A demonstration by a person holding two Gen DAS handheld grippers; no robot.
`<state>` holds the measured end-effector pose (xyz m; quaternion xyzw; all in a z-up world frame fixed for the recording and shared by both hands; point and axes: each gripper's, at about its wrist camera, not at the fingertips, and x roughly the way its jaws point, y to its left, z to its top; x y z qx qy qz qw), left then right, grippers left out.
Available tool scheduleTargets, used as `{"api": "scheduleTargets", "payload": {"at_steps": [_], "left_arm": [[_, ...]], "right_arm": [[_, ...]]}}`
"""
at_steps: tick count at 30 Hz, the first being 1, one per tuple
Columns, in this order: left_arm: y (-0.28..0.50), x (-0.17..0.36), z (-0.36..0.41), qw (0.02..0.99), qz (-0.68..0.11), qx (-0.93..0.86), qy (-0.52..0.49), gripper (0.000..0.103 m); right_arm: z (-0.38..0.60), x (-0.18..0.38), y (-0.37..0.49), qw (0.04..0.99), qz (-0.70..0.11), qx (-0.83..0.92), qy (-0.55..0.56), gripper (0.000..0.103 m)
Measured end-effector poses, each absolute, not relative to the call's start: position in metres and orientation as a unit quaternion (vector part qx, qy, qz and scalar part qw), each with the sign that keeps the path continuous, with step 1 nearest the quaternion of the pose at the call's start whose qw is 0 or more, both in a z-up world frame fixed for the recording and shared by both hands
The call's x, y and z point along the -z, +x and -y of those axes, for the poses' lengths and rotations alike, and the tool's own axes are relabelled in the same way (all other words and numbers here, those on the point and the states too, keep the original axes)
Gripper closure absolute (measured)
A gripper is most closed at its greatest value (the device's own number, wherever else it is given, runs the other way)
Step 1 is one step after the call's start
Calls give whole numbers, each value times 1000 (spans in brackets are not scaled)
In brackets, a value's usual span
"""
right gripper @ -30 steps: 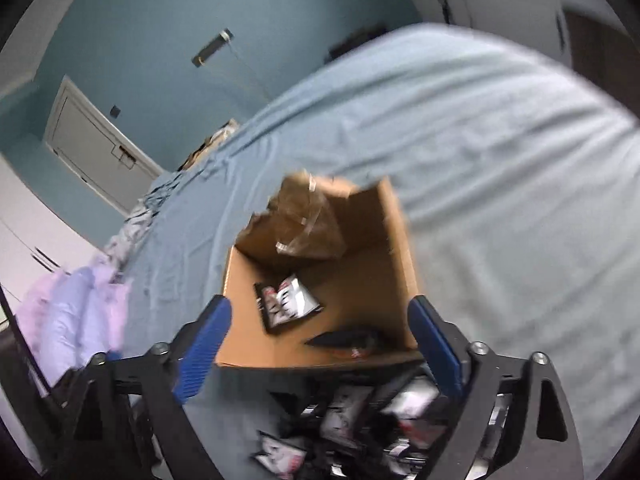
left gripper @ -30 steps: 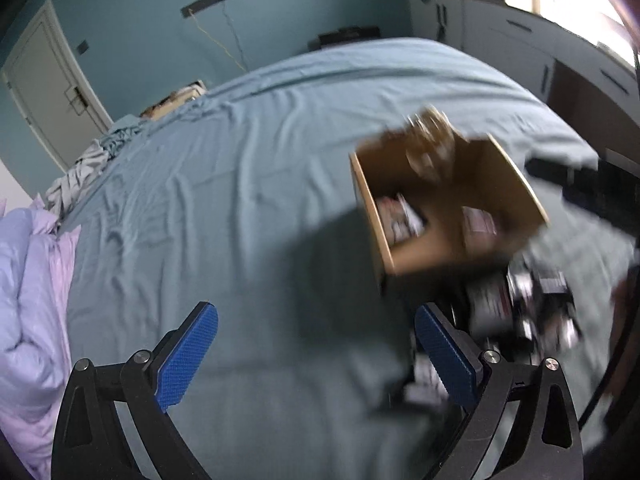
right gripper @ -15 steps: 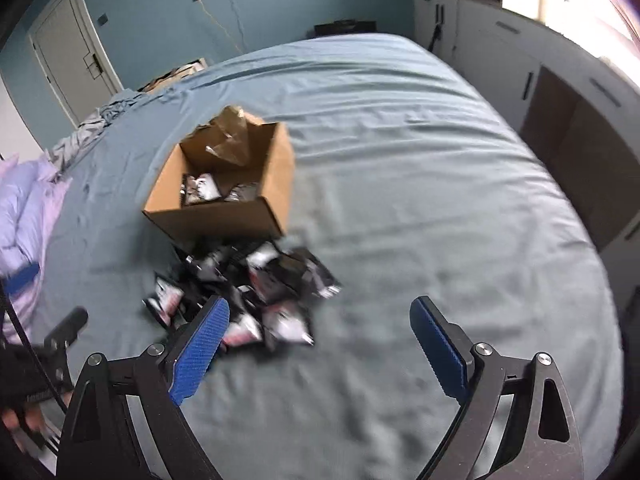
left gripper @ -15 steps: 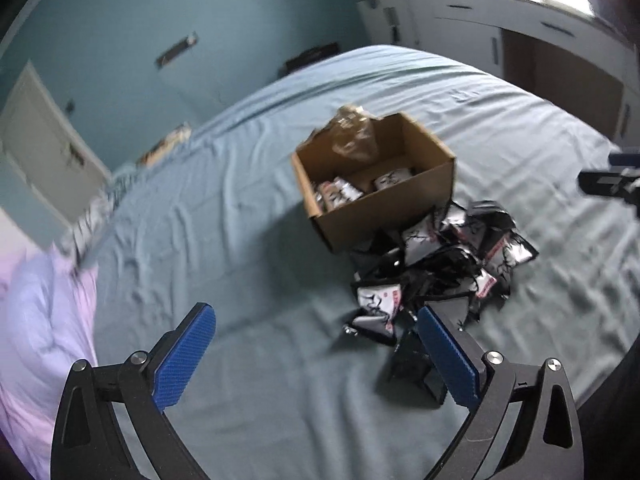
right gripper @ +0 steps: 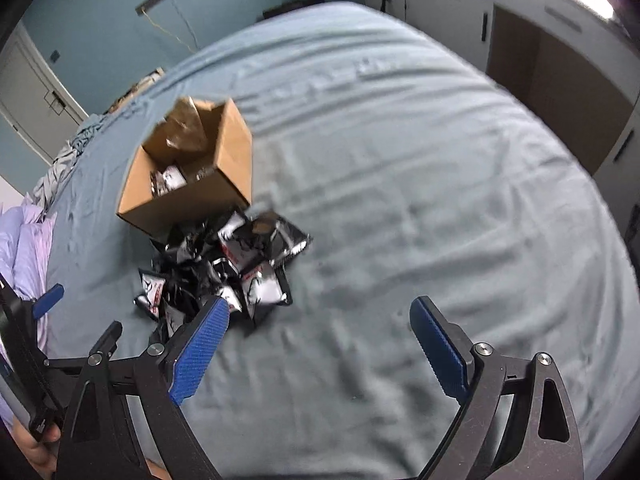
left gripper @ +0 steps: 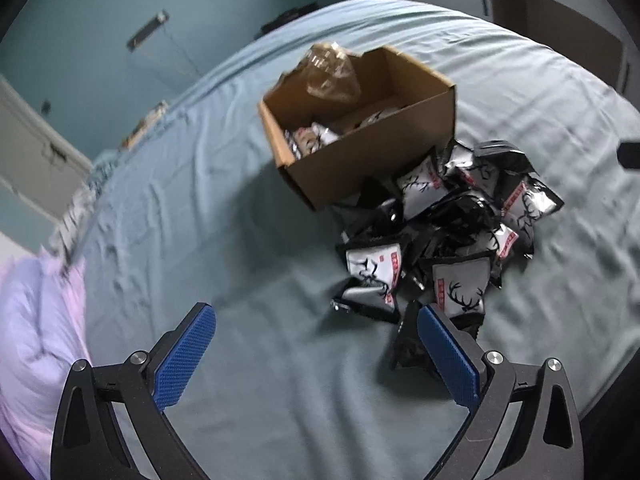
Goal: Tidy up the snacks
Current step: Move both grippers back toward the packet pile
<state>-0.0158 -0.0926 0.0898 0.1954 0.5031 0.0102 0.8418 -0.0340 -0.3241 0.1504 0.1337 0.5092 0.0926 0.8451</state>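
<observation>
Motion blur softened the right wrist view, so the print on the snack packets (right gripper: 228,272) could not be read there; the left wrist view showed them more sharply as glossy black-and-silver foil pouches (left gripper: 448,236) with a black antler mark and a red strip. Several pouches lay buried under others, and one dark packet (left gripper: 412,344) was partly hidden behind the left gripper's right finger.

The heap sat on the wrinkled blue-grey bedsheet (left gripper: 240,260), touching the near corner of an open cardboard box (left gripper: 360,148). Inside the box a few packets (left gripper: 308,136) showed past the wall, and a crumpled clear plastic bag (left gripper: 330,72) rose at its far side; the box floor was mostly hidden.

The left gripper (left gripper: 316,356) hovered above the sheet with its textured blue pads spread wide, holding nothing. The right gripper (right gripper: 320,348) was likewise spread wide and empty, well right of the heap. A lilac quilt (left gripper: 28,328) was cut off at the frame's left edge.
</observation>
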Motion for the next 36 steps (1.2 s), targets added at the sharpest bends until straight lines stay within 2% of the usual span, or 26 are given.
{"api": "scheduleTargets", "payload": {"at_steps": [6, 13, 22, 23, 25, 27, 33, 36], "left_arm": [[-11, -81, 79, 833, -533, -6, 150, 0], [-15, -64, 102, 803, -576, 80, 130, 0], [-23, -22, 145, 757, -595, 121, 241, 0], [-23, -19, 145, 754, -597, 121, 246, 3], [-23, -7, 146, 743, -607, 121, 255, 20], [-23, -7, 146, 740, -615, 134, 237, 43], [-30, -31, 145, 759, -605, 143, 193, 67], [-32, -47, 139, 768, -602, 141, 166, 73]], "right_arm": [[314, -146, -25, 850, -510, -88, 102, 11], [310, -140, -25, 846, -517, -91, 91, 11], [316, -134, -19, 836, -531, -85, 110, 11], [316, -133, -18, 835, -533, -83, 109, 11], [315, -133, -18, 834, -535, -82, 109, 11], [314, -131, -17, 832, -539, -82, 106, 11], [314, -132, -18, 831, -542, -80, 101, 11], [314, -134, -20, 831, -541, -79, 100, 11]]}}
